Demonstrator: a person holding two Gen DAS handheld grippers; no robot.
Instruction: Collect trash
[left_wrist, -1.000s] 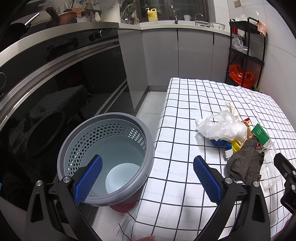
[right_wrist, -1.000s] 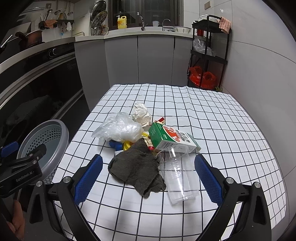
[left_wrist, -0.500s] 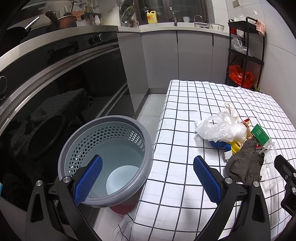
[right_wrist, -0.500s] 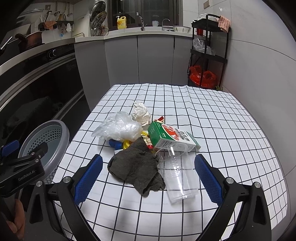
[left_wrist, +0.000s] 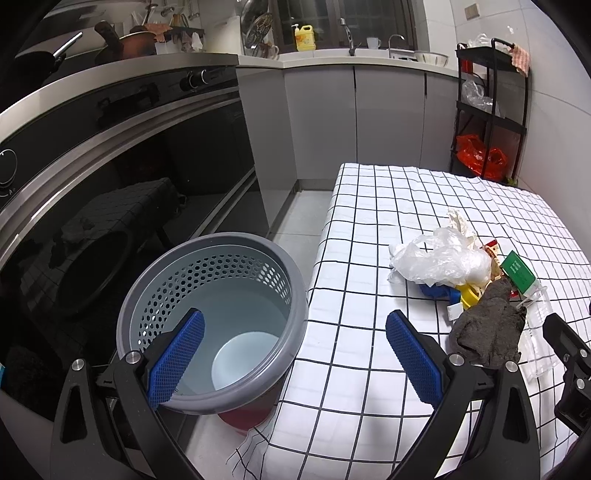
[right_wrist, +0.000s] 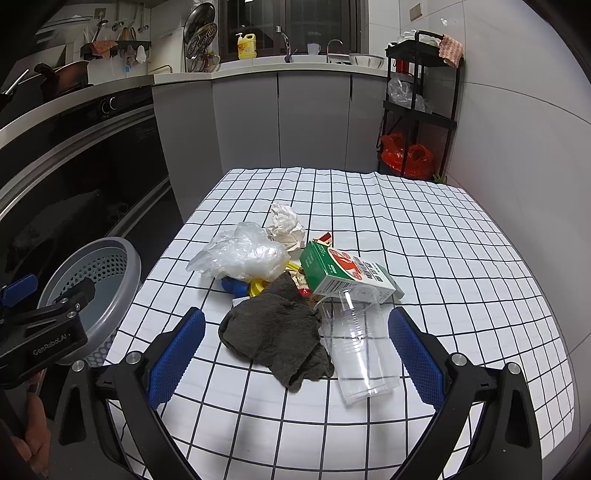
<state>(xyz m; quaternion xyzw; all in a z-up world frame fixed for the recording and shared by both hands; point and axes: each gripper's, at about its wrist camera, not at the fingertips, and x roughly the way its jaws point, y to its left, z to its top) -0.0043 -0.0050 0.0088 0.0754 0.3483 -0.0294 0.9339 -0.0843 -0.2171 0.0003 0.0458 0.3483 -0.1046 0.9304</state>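
In the middle of the right wrist view, a heap of trash lies on the checked tablecloth: a dark rag touching a clear plastic cup on its side, a green and white carton just behind them, a crumpled plastic bag and a wad of paper further up. The right gripper hangs near the rag and cup, jaws spread wide and empty. At lower left of the left wrist view, the grey perforated basket stands beside the table, with the left gripper above its rim, jaws likewise spread and empty.
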